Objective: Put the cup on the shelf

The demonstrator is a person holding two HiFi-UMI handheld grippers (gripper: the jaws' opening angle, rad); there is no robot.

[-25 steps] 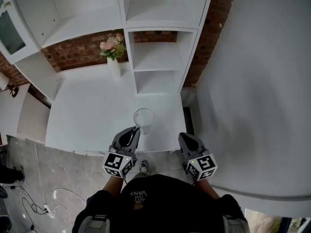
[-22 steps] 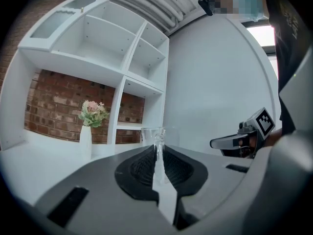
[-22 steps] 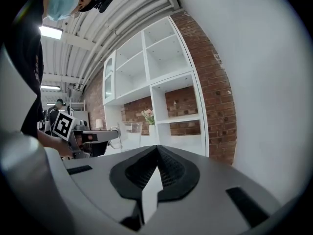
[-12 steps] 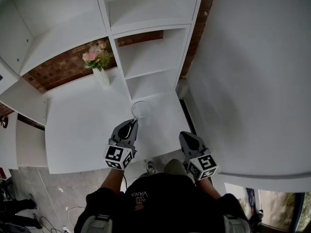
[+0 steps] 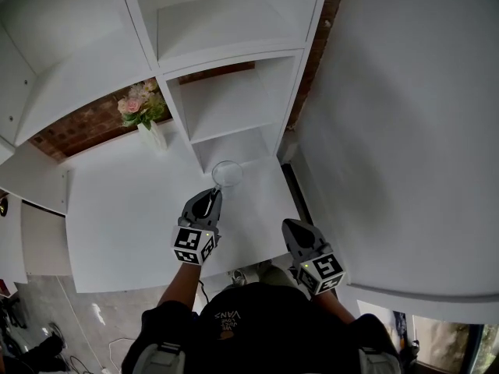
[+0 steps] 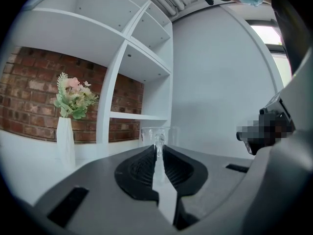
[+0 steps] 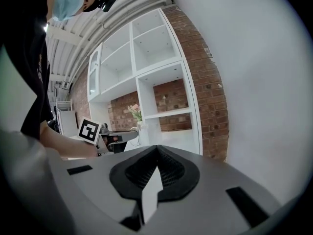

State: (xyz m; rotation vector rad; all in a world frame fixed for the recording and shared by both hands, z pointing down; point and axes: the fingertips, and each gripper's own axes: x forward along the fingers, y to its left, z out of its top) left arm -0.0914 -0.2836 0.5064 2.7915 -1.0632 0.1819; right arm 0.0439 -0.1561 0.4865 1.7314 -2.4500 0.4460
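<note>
A clear glass cup (image 5: 227,174) is pinched by its near rim in my left gripper (image 5: 214,195), which is shut on it. The cup hangs just in front of the lowest cubby (image 5: 234,142) of the white shelf unit. In the left gripper view the cup (image 6: 159,133) shows upright past the closed jaws, with the shelf board (image 6: 132,115) behind it. My right gripper (image 5: 290,226) stays back near the counter's front right edge, shut with nothing in it. The right gripper view shows its jaws (image 7: 156,148) closed together and the left gripper (image 7: 120,137) off to the left.
A white vase with pink flowers (image 5: 150,131) stands on the white counter (image 5: 117,209) left of the shelf unit, against a brick wall. More open cubbies (image 5: 226,100) stack above the lowest one. A white wall (image 5: 405,131) closes the right side.
My left gripper has carried the cup forward, nearer to the lowest cubby. The right gripper stayed by the counter's edge. The head view has shifted forward and to the right.
</note>
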